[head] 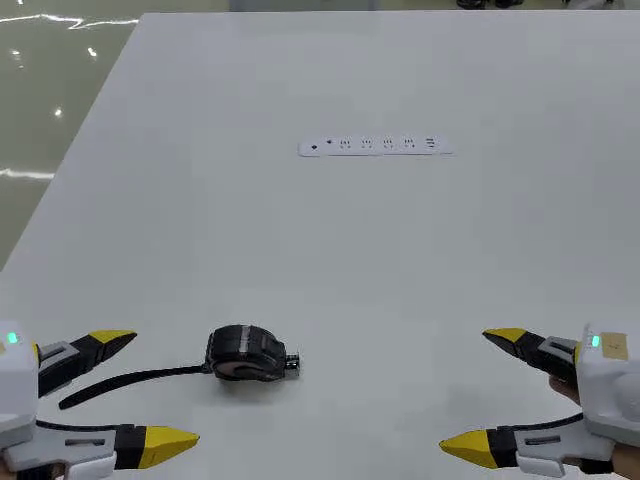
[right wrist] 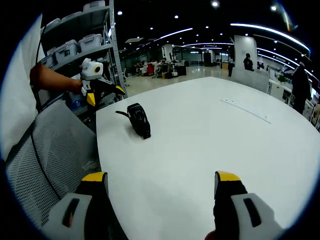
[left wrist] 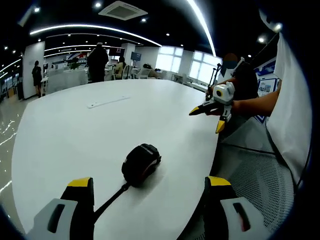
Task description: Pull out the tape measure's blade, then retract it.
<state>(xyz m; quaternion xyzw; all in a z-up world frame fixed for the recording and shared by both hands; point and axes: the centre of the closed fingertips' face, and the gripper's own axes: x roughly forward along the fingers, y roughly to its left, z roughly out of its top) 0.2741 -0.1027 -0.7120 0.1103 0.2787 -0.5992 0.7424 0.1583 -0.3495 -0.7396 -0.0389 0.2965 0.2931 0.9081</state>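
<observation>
At the near edge of the white table point(head: 400, 260) the left gripper point(head: 145, 390) and the right gripper point(head: 480, 390) are held low, well apart from each other, with the yellow tips pointing inward. The jaws of both stand wide apart and grasp nothing. Between them, but much nearer to the left gripper, the black tape measure point(head: 248, 353) lies on the table, and nothing touches it. Its black wrist strap point(head: 120, 385) runs flat along the table toward the left gripper and, in the head view, ends in the gap between that gripper's two jaws; whether it touches a jaw I cannot tell. A small end piece sticks out of the case on the side that faces the right gripper, and no length of blade is drawn out. Farther back, near the middle of the table, a white power strip point(head: 375, 146) lies flat. Beyond the left edge of the table is a glossy floor point(head: 50, 90). In the right gripper view, metal shelves with boxes point(right wrist: 75, 40) stand behind the person's arm.
</observation>
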